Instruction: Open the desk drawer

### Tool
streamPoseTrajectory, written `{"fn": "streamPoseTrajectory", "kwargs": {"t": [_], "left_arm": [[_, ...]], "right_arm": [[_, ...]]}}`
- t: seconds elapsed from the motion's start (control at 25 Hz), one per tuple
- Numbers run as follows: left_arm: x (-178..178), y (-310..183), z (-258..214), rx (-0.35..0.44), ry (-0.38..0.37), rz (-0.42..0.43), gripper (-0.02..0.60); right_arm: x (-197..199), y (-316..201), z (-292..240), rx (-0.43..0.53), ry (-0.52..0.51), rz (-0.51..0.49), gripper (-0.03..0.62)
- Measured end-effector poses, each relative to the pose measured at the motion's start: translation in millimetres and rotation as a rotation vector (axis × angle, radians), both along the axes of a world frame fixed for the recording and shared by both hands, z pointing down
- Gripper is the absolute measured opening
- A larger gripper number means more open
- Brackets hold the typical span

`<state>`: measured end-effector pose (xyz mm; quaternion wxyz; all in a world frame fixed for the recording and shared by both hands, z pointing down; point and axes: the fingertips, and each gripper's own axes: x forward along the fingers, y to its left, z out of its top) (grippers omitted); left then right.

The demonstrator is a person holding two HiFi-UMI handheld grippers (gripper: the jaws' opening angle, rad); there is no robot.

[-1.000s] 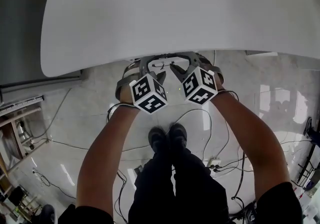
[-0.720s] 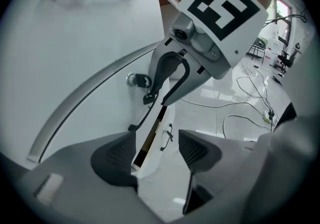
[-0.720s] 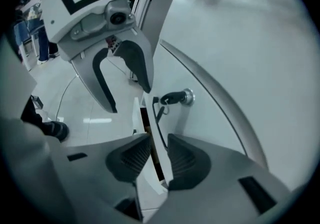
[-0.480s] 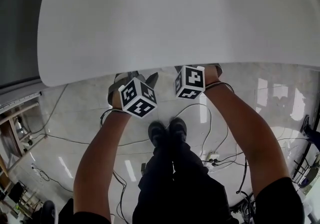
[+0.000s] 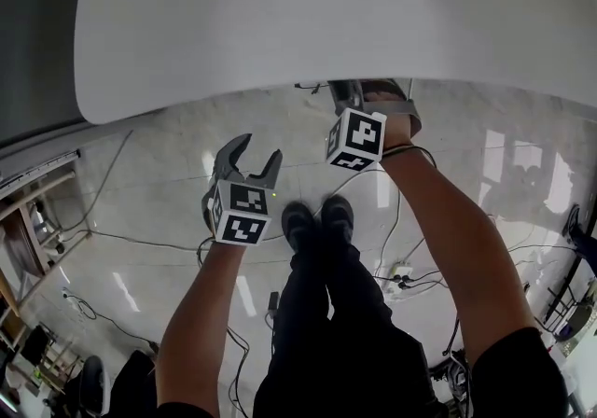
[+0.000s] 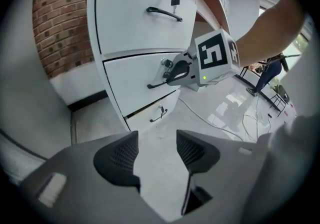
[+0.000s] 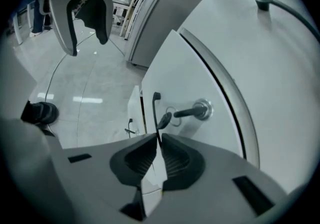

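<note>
My right gripper (image 7: 158,138) has just been closing and is now pinching the drawer handle (image 7: 156,97) under the desk (image 5: 280,24) edge. My left gripper (image 6: 157,140) is hanging open and empty, narrowing slightly. I'm risking a slip when pulling, since it's a thin bar at the pad tips.

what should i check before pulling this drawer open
1. Right gripper on the middle drawer handle: ok. Its jaws have just been closing and now pinch the thin bar.
2. Lock released: cannot tell. A key sits in the lock beside the handle.
3. Left gripper out of the way: ok. It is held back from the drawers. Its jaws are apart, have just been closing a little, and hold nothing.
4. Room to pull the drawer out: probably ok. In front of the drawers, the left gripper view shows only floor with a thin cable lying on it.
</note>
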<state>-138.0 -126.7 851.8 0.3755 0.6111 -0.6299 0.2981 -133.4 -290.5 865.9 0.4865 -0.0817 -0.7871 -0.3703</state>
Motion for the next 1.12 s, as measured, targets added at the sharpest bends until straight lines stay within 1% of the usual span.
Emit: {"fn": "streamPoseTrajectory", "kwargs": {"t": [0.08,0.16,0.28,0.36,0.48,0.6,0.68,0.8,0.92,1.04,1.08,1.12], "left_arm": [[9,19,0,-0.016,0.008,-0.014,0.245],[11,28,-4,-0.019,0.0,-0.021,0.245],[0,27,-22,0.006,-0.022,-0.052,0.246],[-11,19,-35,0.022,-0.052,-0.056,0.247],[-24,-1,-52,0.039,-0.118,-0.014,0.247],[-30,-17,-64,0.054,-0.18,0.06,0.247],[-30,-21,-66,0.057,-0.204,0.105,0.247],[-22,-25,-63,0.045,-0.215,0.144,0.245],[-11,-22,-55,0.015,-0.22,0.166,0.241],[-6,-11,-48,-0.016,-0.241,0.182,0.199],[-5,-8,-47,-0.023,-0.241,0.188,0.179],[-3,-6,-45,-0.032,-0.235,0.195,0.175]], "right_arm": [[6,5,2,0.002,0.007,0.002,0.037],[12,11,3,-0.003,0.016,0.006,0.037],[23,22,0,-0.014,0.026,0.007,0.037],[31,28,0,-0.026,0.029,0.008,0.037],[44,35,0,-0.044,0.02,0.019,0.038],[52,45,-2,-0.057,0.005,0.028,0.038],[59,57,-3,-0.069,0.003,0.022,0.038],[72,71,-2,-0.085,0.002,0.009,0.038],[83,78,-1,-0.093,0.001,0.02,0.037],[90,87,0,-0.095,0.002,0.033,0.037],[92,89,0,-0.096,0.0,0.039,0.037],[94,90,1,-0.103,-0.002,0.048,0.035]]}}
